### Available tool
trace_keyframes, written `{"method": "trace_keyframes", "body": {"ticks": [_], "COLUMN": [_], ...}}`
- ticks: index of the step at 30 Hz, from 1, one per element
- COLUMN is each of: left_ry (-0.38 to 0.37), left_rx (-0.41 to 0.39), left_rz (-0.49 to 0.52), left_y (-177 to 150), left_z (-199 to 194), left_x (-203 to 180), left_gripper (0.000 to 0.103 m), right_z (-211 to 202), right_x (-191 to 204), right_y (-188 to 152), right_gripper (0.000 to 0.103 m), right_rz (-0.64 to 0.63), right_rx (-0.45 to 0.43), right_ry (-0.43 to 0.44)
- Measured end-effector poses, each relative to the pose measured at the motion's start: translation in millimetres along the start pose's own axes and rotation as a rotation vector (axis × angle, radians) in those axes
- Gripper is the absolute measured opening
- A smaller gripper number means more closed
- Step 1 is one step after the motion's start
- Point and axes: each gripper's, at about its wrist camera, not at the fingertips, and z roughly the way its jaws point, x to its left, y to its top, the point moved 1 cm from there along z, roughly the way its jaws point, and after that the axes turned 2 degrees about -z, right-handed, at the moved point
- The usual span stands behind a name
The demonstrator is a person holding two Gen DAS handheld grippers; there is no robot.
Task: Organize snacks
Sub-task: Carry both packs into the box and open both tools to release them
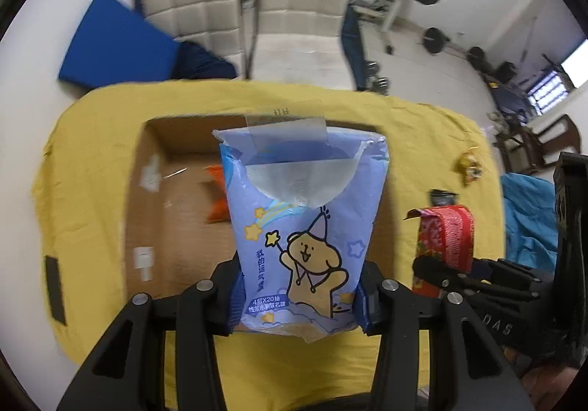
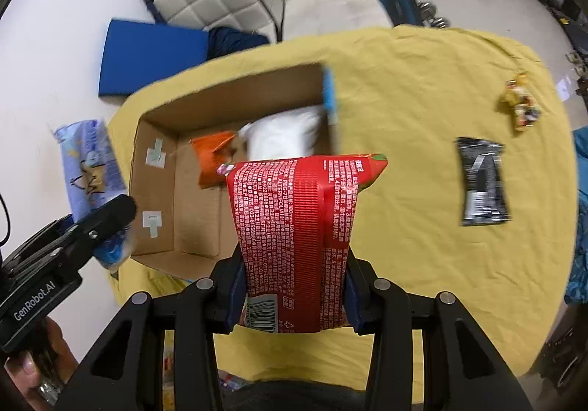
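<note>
A light-blue tissue pack (image 1: pixel 299 227), printed with a cartoon bear and stars, is clamped at its lower sides between the two fingers of the left claw (image 1: pixel 298 295) and held upright above the near wall of an open cardboard box (image 1: pixel 147 212). An orange packet (image 1: pixel 217 196) is seen inside the box, behind the pack. The box rests on a yellow cloth (image 1: pixel 92 168) spread over the desk. To the right of the box, a red packet (image 1: pixel 446 238) is gripped by the right claw (image 1: pixel 441 273). Beyond the red packet, a small black packet (image 1: pixel 443 196) and a gold wrapper (image 1: pixel 467 166) lie on the cloth.
</note>
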Motion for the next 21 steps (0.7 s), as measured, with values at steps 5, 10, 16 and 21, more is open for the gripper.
{"method": "trace_keyframes", "body": {"ticks": [5, 10, 16, 21], "left_ry": [0.069, 0.09, 0.02, -0.028], "left_rx": [0.082, 0.208, 0.342, 0.409], "left_rz": [-0.038, -0.059, -0.087, -0.102], "left_y": [-7, -20, -36, -41], "left_z": [41, 100, 156, 187], "left_x": [54, 88, 99, 100], "left_gripper": [0.044, 0.044, 0.044, 0.046], "right_z": [58, 111, 161, 187], "right_x": [26, 38, 43, 45], "right_y": [5, 3, 0, -2], "right_gripper": [0.045, 0.045, 0.046, 0.046], "right_rz": [0.003, 0.008, -0.002, -0.016], "right_rx": [0.085, 0.166, 0.227, 0.266], "right_ry": [-0.009, -0.044, -0.092, -0.112]}}
